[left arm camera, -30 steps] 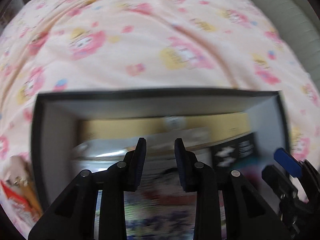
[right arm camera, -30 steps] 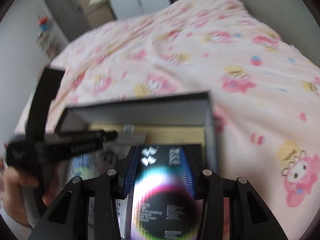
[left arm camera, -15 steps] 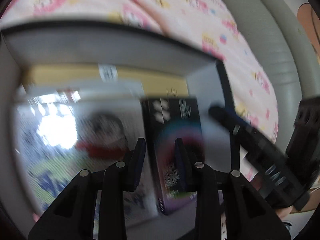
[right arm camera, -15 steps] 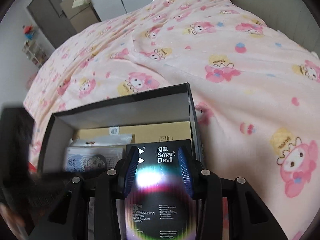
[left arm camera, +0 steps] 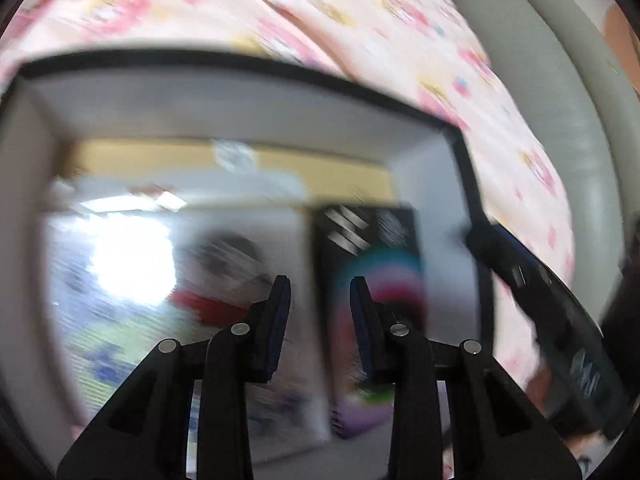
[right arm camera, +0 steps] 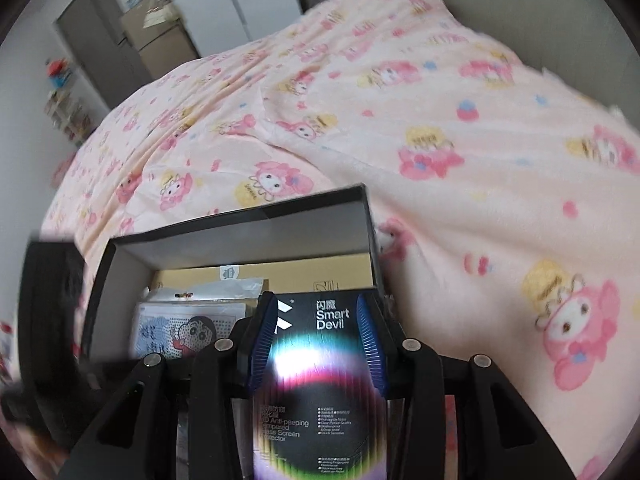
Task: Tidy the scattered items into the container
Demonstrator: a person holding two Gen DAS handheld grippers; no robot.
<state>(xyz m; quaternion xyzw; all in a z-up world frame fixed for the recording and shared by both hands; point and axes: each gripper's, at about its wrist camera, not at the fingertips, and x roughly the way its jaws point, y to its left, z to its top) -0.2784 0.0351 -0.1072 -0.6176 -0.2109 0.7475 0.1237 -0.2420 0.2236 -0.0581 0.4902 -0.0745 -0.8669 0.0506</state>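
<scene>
The container [left arm camera: 240,60] is a black cardboard box with white inner walls, standing open on the bed, with its far wall [right arm camera: 240,236] showing in the right wrist view. Inside lie a glossy cartoon packet [left arm camera: 160,300] [right arm camera: 180,328], a flat tan carton [left arm camera: 328,168] [right arm camera: 304,276] and a black "Smart Devil" screen-protector box [left arm camera: 372,264] [right arm camera: 320,400]. My left gripper [left arm camera: 320,284] hovers open and empty over the packet. My right gripper [right arm camera: 318,304] hangs over the black box with its pads apart. The box lies beneath them, wider than the gap. That gripper's finger [left arm camera: 520,272] sits by the container's right wall.
A pink cartoon-print blanket [right arm camera: 440,140] covers the bed all around the container. A grey padded bed edge [left arm camera: 560,120] runs along the right. A grey door and white cupboards [right arm camera: 132,40] stand beyond the bed. My left gripper shows as a dark blur [right arm camera: 52,320] at the container's left.
My left gripper has swung in over the container and turned right, so the box interior now fills its view. The black box stays under the right fingers, which have hardly moved.
</scene>
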